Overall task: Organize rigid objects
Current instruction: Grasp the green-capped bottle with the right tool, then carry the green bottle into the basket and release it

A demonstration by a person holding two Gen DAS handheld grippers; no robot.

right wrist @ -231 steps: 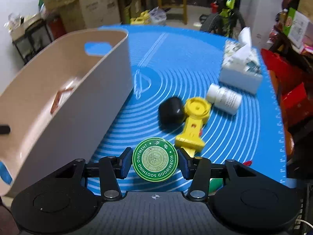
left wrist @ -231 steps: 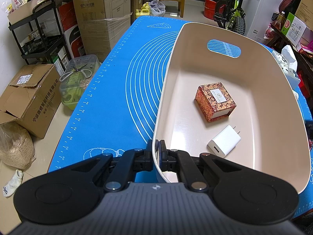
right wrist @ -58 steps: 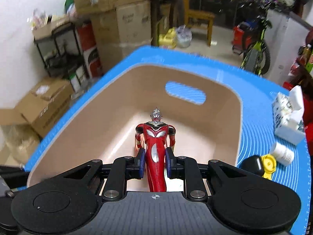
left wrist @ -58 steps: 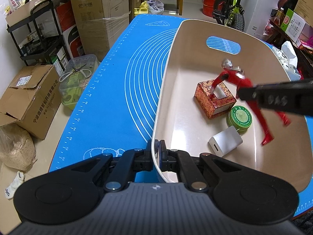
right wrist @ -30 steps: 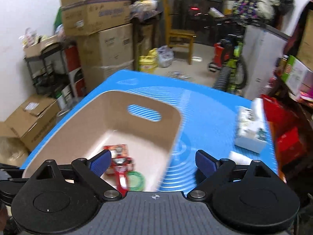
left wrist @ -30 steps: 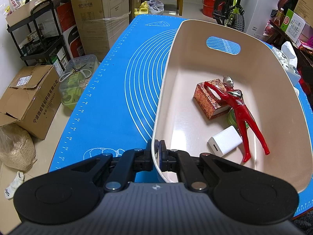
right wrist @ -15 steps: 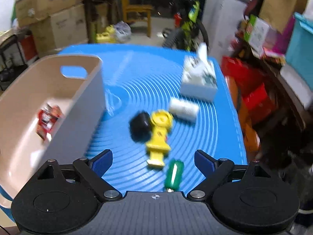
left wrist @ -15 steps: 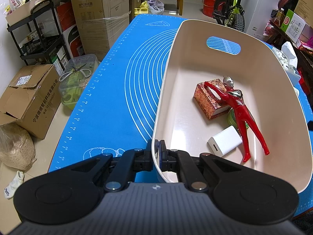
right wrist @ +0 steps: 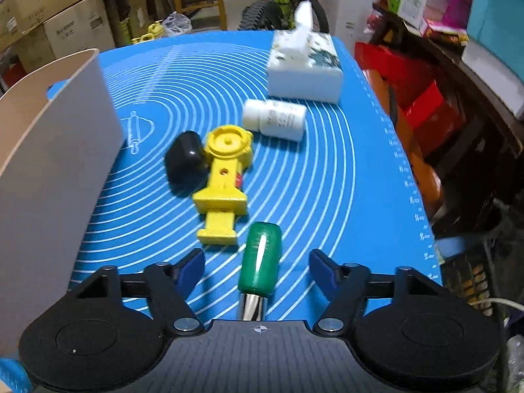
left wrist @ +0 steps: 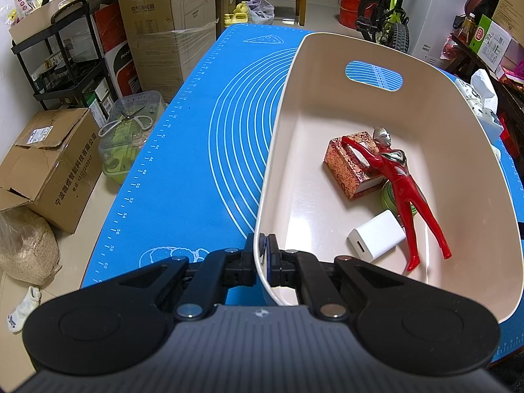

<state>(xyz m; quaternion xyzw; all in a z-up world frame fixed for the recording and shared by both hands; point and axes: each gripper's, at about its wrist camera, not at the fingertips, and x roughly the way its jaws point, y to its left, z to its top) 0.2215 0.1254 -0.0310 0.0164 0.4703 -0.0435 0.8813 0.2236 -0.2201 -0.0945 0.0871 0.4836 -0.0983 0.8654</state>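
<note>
My left gripper is shut on the near rim of the beige bin. Inside the bin lie a red toy figure, a patterned red box, a white charger and a green tin, mostly hidden under the figure. My right gripper is open, its fingers on either side of a green-handled screwdriver on the blue mat. Beyond lie a yellow toy, a black object and a white bottle. The bin's outer wall stands at the left.
A tissue box stands at the far end of the mat. The mat's right edge drops off to red boxes and clutter. Cardboard boxes, a shelf and a clear container sit on the floor left of the table.
The right gripper let go of the red figure in the bin, swung right over the mat and came down around the green screwdriver handle. The left gripper has kept its hold on the bin rim.
</note>
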